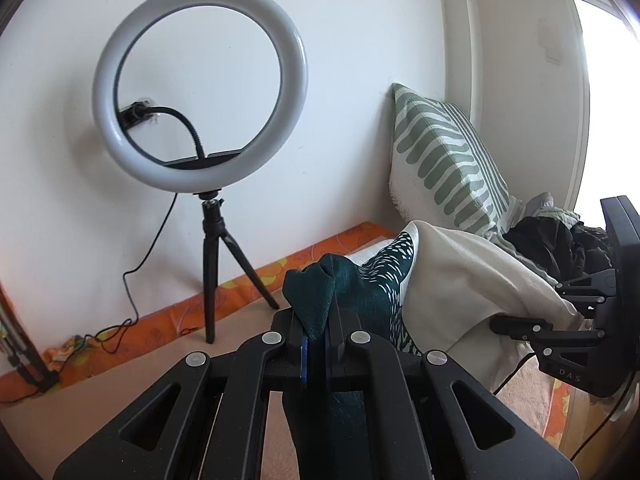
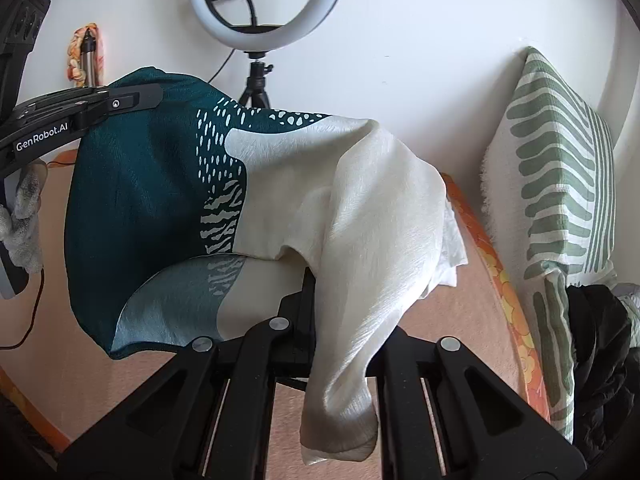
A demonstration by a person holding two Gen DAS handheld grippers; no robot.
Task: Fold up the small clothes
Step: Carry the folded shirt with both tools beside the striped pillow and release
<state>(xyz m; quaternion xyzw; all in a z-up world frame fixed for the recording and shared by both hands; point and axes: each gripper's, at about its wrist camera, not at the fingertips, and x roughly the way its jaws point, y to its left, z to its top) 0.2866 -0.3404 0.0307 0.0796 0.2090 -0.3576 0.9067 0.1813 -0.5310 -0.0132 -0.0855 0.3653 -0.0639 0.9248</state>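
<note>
A: What stood furthest left?

B: A ring light (image 1: 200, 88) on a black tripod (image 1: 218, 268), against the white wall, its cable trailing over an orange patterned cloth (image 1: 248, 276).

A: And the left gripper (image 1: 316, 344)?

B: Clenched on the teal end of the garment (image 2: 180, 184). A tuft of teal fabric poked up between its jaws.

A: Where was the garment itself?

B: Lifted off the peach surface (image 2: 460, 312), stretched between the two tools. Teal on the left, a band of white dashes and stripes in the middle, cream on the right.

A: The right gripper (image 2: 316, 300)?

B: Its jaws were shut on the cream end, and a loose fold draped down over the fingers.

A: Further right?

B: A green-and-white striped pillow (image 2: 560, 168) propped in the corner, with a heap of dark clothing (image 2: 600, 340) just beside it.
</note>
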